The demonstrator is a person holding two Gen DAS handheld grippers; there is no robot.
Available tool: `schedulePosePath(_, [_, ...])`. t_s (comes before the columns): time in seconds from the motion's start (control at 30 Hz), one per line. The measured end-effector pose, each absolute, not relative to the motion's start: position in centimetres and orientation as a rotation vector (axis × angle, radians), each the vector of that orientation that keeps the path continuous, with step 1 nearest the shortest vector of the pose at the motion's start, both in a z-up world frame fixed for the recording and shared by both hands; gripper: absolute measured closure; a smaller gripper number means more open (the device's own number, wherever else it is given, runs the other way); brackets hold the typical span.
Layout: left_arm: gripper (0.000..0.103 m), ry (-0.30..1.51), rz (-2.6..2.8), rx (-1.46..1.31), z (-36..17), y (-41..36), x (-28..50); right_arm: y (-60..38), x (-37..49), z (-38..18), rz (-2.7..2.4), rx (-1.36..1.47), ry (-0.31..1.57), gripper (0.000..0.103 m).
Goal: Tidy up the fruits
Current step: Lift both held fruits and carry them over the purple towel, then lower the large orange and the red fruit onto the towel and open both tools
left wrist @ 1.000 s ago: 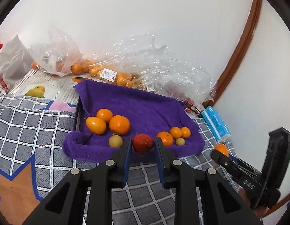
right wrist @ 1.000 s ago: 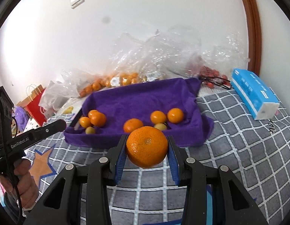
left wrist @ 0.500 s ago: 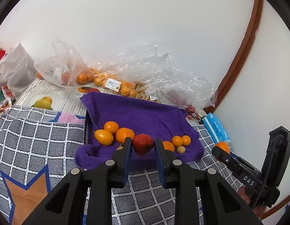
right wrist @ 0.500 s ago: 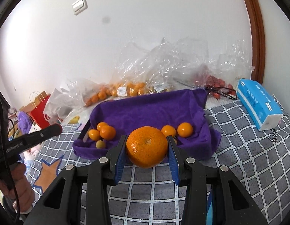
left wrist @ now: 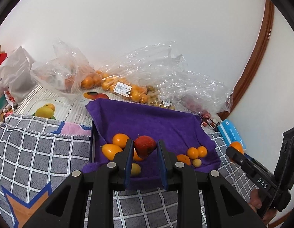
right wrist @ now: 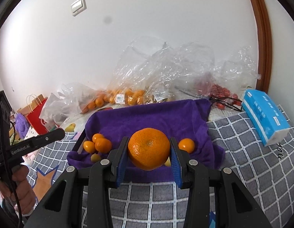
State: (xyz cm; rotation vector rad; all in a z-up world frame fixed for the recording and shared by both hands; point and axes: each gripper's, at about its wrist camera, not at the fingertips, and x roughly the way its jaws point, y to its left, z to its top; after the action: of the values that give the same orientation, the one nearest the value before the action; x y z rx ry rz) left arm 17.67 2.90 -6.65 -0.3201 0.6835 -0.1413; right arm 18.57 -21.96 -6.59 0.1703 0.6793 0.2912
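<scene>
**Both grippers hold fruit above the purple-lined tray**

The left gripper [left wrist: 144, 149] pinches a red strawberry [left wrist: 144, 146] between its blue pads, holding it in the air over the near half of the purple towel [left wrist: 147, 121]. The right gripper [right wrist: 149, 151] clamps a large orange [right wrist: 148, 148] between its pads, stem dimple facing the camera, just in front of the towel's near edge.

The towel lines a dark tray [left wrist: 92, 142] whose rim shows along the left side. On the towel lie two groups of fruit. On the left, an oval orange kumquat [left wrist: 111, 151] touches a rounder small orange [left wrist: 120, 140], and a pale yellow-green fruit [left wrist: 135, 169] sits closer to the near edge, partly hidden by the left gripper's pad. On the right, two small oranges [left wrist: 196, 152] lie touching, with another orange and a small pale fruit [left wrist: 196, 162] just in front of them.

The tray rests on a grey blanket with a white grid pattern [right wrist: 242, 161]. A blue tissue pack [right wrist: 264, 117] lies on the blanket to the right of the tray. Behind the tray, against the white wall, crumpled clear plastic bags [right wrist: 166, 72] hold more oranges [right wrist: 131, 96] and some small red fruit [right wrist: 223, 95]. A red paper bag [right wrist: 35, 114] stands at the far left in the right wrist view.
</scene>
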Motion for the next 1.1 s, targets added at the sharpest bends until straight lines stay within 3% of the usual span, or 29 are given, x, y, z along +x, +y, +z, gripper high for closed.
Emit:
schedulePosePath(0.53, [0.080, 0.667, -0.058, -0.393, -6.0, 7.1, 21.3, -22.5, 22.7, -5.3, 0.248, 0.110, 0.600, 0.062])
schedulePosePath(1.1, [0.080, 0.724, -0.094, -0.416, -11.7, 6.3, 24.0, -25.7, 25.7, -10.6, 0.199, 0.192, 0.696, 0.062])
